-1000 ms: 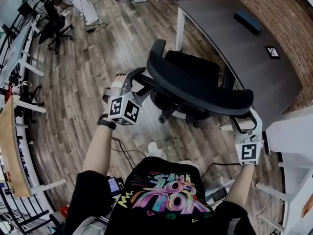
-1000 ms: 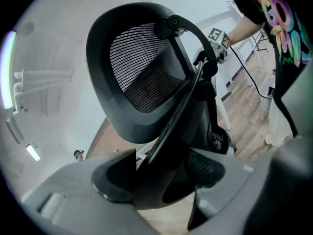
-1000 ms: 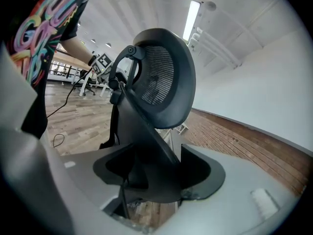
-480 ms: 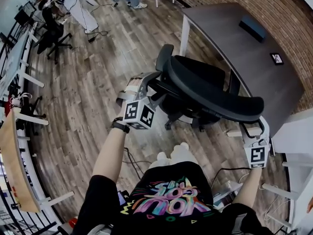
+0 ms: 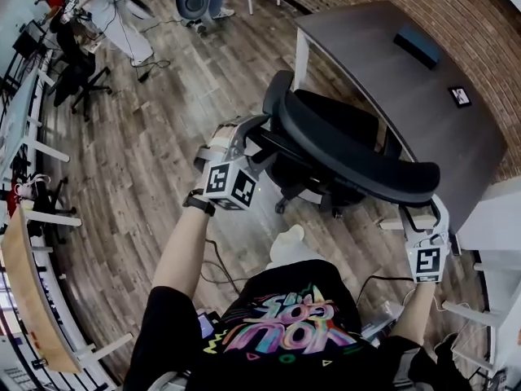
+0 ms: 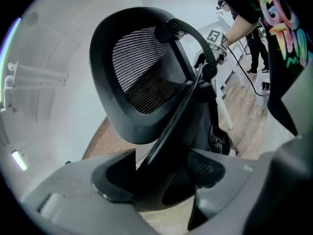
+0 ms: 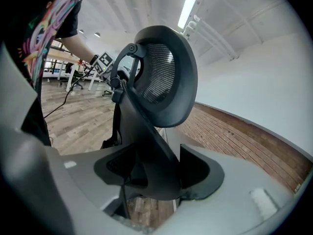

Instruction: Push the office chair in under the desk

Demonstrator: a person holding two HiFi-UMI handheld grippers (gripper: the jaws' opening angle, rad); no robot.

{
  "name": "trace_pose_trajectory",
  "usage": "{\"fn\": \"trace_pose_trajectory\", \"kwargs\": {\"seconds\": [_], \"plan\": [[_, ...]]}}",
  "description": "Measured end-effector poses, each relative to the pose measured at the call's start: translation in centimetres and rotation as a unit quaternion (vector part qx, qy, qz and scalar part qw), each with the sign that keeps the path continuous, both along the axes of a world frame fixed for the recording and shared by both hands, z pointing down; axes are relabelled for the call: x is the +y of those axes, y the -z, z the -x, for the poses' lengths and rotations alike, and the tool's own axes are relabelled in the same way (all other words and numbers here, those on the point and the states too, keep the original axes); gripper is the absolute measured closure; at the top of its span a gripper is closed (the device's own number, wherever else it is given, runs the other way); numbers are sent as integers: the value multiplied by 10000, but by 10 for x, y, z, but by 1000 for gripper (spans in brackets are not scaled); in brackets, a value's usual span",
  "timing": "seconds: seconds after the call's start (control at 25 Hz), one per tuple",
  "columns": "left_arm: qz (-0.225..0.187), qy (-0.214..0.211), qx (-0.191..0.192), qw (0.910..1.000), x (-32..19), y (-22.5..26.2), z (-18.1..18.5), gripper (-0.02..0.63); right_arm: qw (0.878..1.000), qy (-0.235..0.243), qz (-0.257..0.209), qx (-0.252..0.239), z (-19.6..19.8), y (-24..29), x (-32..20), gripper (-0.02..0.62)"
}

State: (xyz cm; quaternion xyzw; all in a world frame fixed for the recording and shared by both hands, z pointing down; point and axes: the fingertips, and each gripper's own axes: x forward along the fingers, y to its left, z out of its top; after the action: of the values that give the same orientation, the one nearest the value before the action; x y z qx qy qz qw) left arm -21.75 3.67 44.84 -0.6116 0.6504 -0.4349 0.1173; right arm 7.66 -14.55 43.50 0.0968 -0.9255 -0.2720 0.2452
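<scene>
The black office chair stands in front of the dark desk [image 5: 423, 96], with its mesh backrest [image 5: 358, 157] toward me and its seat [image 5: 334, 120] partly under the desk's edge. My left gripper [image 5: 248, 137] is shut on the backrest's left edge. That edge [image 6: 142, 77] fills the gap of the left gripper [image 6: 161, 180] in the left gripper view. My right gripper [image 5: 423, 217] holds the backrest's right end. Its jaws are closing on the backrest frame [image 7: 164, 77], which sits wedged in the right gripper [image 7: 156, 173].
On the desk lie a black box [image 5: 415, 41] and a small marker tile [image 5: 461, 96]. A white desk [image 5: 496, 226] stands close at the right. Cables [image 5: 216, 259] run over the wood floor by my feet. Another office chair [image 5: 77, 63] and a person are far left.
The chair has rolled a little toward the desk, with both grippers still on its backrest. The left gripper moved right and forward with it.
</scene>
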Motion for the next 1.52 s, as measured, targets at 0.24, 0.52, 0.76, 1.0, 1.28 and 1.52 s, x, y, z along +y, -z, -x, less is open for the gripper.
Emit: {"fn": "trace_pose_trajectory", "kwargs": {"seconds": [0.24, 0.52, 0.76, 1.0, 1.28, 1.52], "plan": [[47, -280, 19, 9996, -43, 2, 28, 291, 9995, -300, -11, -42, 19, 3, -26, 311], [111, -512, 88, 9986, -113, 1, 57, 291, 9983, -550, -21, -182, 41, 5, -75, 311], [99, -742, 50, 9972, -144, 1, 68, 291, 9965, -803, -60, -215, 45, 6, -94, 310], [112, -917, 127, 9956, -176, 2, 82, 291, 9941, -1049, -71, -283, 53, 5, -105, 310], [99, -1552, -33, 9878, -208, -2, 121, 291, 9877, -1538, -97, -270, 79, 5, -106, 310], [-29, -2175, -29, 9761, -247, 0, 153, 291, 9768, -2132, -87, -183, 104, 7, -106, 310]]}}
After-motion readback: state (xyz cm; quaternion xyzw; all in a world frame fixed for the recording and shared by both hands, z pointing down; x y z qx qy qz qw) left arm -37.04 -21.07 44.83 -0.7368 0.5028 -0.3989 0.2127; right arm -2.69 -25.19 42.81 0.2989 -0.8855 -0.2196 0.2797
